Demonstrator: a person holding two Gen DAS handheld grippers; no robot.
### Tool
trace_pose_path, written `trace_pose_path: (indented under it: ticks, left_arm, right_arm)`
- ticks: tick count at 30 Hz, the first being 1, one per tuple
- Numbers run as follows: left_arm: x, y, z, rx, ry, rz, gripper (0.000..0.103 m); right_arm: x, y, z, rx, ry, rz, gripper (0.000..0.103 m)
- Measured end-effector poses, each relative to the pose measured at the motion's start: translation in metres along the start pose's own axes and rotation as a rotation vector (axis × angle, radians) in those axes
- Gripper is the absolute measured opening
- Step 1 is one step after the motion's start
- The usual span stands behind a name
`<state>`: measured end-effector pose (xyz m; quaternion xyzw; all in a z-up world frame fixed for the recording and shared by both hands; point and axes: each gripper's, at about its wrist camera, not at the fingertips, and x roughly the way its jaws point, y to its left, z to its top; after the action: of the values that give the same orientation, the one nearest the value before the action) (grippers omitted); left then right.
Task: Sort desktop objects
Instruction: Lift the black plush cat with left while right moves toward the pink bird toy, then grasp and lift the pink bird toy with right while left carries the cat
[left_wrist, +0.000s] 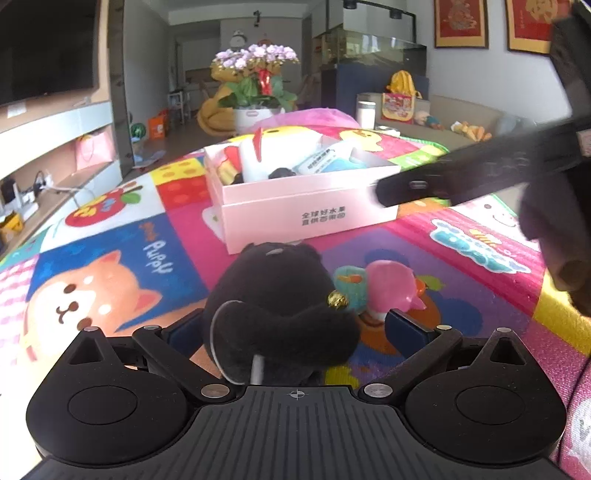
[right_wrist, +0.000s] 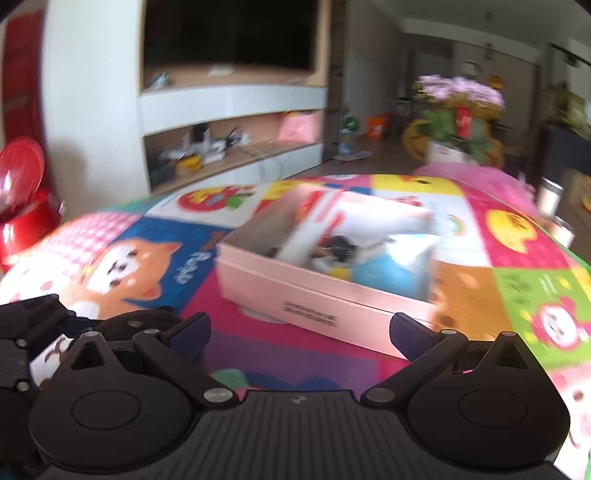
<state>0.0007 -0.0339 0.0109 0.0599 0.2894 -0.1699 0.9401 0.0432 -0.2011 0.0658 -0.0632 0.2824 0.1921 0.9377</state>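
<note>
A black plush toy (left_wrist: 280, 295) with a gold bell lies on the colourful play mat, between the wide-apart fingers of my left gripper (left_wrist: 291, 328). The fingers do not press it. A pink and teal felt toy (left_wrist: 384, 288) lies just right of it. Behind stands an open pink box (left_wrist: 306, 210) holding several items; it also shows in the right wrist view (right_wrist: 314, 291). My right gripper (right_wrist: 301, 332) is open and empty, above the mat in front of the box. Its body crosses the left wrist view at upper right (left_wrist: 480, 177).
The cartoon play mat (left_wrist: 110, 266) covers the surface. A potted orchid (left_wrist: 258, 85) stands beyond the far edge. A TV shelf unit (right_wrist: 229, 125) is on the left and a sofa with toys (left_wrist: 443, 122) at the back right. A red object (right_wrist: 22, 192) is at far left.
</note>
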Motion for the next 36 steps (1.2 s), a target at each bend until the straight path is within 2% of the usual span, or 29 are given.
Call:
trace_pose_path:
  ticks: [4,5,8,14,17,19,21,23,27,30,33,36]
  left_arm:
    - [0.001,-0.002,-0.002,0.008,0.005,0.007,0.102]
    - [0.001,-0.002,-0.001,0.011,0.006,0.01,0.098]
    - [0.002,-0.003,-0.001,0.061,0.019,0.046,0.072]
    - [-0.004,0.005,-0.002,0.21,0.049,0.027,0.071]
    - [-0.007,0.006,-0.002,0.317,0.054,0.056,0.071]
    - [-0.007,0.012,0.001,0.365,0.056,0.084,0.071]
    - [-0.005,0.022,0.003,0.384,0.062,0.104,0.076]
    - [-0.003,0.03,0.004,0.375,0.065,0.119,0.082]
    - [-0.001,0.041,0.0,0.289,0.071,0.138,0.087]
    - [-0.001,0.045,-0.007,0.238,0.08,0.142,0.092]
    - [-0.007,0.048,-0.009,0.174,0.073,0.129,0.095]
    - [-0.015,0.053,-0.008,0.039,0.061,0.126,0.097]
  right_arm:
    - [-0.015,-0.024,-0.022,0.039,0.029,-0.062,0.103]
    - [-0.016,-0.027,-0.029,0.042,0.045,-0.072,0.103]
    - [-0.017,-0.032,-0.047,0.067,0.093,-0.07,0.103]
    - [-0.015,-0.028,-0.068,0.155,0.152,-0.01,0.103]
    - [-0.011,-0.026,-0.074,0.23,0.194,0.039,0.103]
    - [-0.012,-0.022,-0.077,0.25,0.178,0.023,0.103]
    - [-0.011,-0.017,-0.077,0.239,0.184,0.015,0.103]
    - [-0.011,-0.015,-0.079,0.258,0.174,0.002,0.103]
    - [-0.009,-0.014,-0.078,0.302,0.169,-0.024,0.103]
    - [-0.007,-0.008,-0.076,0.242,0.187,-0.036,0.103]
    - [-0.005,-0.004,-0.071,0.162,0.218,0.026,0.103]
    - [-0.008,0.0,-0.061,0.142,0.176,0.063,0.103]
